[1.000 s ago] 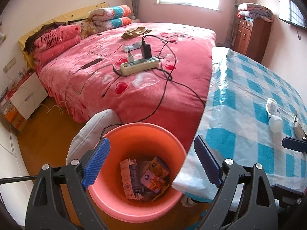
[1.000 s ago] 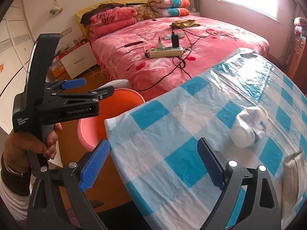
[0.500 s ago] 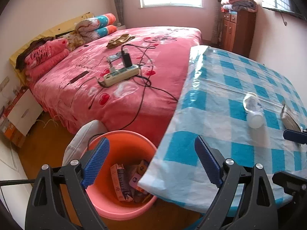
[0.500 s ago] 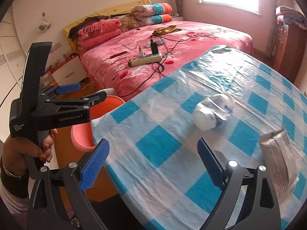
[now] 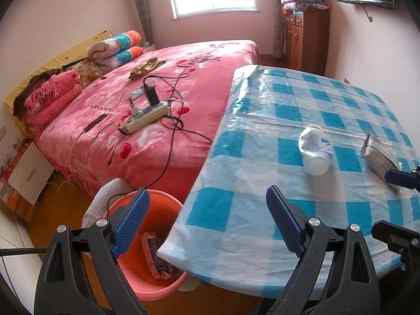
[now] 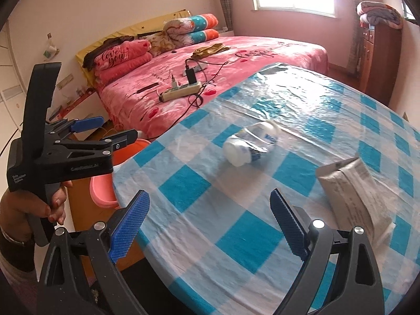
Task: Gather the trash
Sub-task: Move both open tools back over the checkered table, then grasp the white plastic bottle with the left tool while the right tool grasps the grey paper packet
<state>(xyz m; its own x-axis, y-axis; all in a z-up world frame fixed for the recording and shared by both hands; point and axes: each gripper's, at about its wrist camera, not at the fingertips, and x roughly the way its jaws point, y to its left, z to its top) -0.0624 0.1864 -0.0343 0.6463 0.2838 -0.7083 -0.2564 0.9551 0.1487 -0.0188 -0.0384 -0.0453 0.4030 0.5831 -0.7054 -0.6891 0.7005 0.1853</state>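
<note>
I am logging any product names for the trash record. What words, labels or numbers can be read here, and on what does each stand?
"Love you": pink folded blanket on the bed.
"Love you", cursive: pink bedspread.
"Data Acquisition System": black left gripper handle.
White plastic bottle label: blurred.
Grey paper packet print: too small.
Carton in the orange bucket: unreadable.

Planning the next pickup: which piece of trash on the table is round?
The white bottle, lying on its side mid-table; the grey packet beside it is flat and rectangular.

Blue-and-white checked tablecloth [image 5: 262,173], pink heart-patterned bedspread [image 5: 147,141], orange bucket [image 5: 147,281], white bottle [image 5: 316,155].
</note>
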